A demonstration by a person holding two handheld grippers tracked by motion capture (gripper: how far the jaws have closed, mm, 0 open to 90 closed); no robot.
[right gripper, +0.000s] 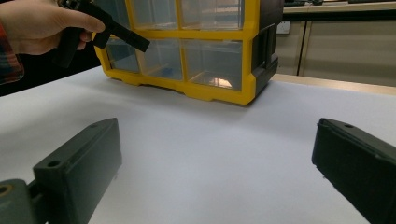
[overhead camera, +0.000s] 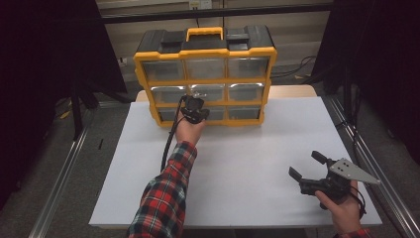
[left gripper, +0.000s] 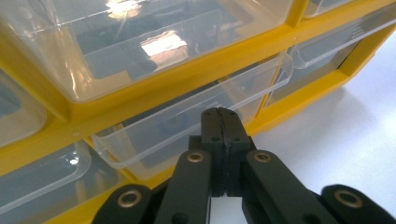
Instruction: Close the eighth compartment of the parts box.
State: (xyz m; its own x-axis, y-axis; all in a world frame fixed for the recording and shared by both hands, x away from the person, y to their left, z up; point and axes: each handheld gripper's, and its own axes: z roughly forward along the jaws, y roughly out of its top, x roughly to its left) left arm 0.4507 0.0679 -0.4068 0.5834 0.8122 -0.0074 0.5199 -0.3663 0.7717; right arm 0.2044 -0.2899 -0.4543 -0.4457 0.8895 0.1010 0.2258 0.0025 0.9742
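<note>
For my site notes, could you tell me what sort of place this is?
Likely a lab recording bench: a white table framed by metal rails and dark curtains, with a yellow drawer organizer.

Drawer cabinet [overhead camera: 205, 74] stands at far edge of table [overhead camera: 237, 163], left of centre. Left gripper [overhead camera: 194, 110] just before its bottom row, at the middle drawer [left gripper: 187, 121]. Right gripper [overhead camera: 317, 173] near right corner, well apart.

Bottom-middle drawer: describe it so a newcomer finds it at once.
A yellow organizer with clear drawers stands at the table's far edge. In its bottom row, the middle drawer sits slightly pulled out, unlike its neighbours, with the shut left gripper at its front lip.
</note>
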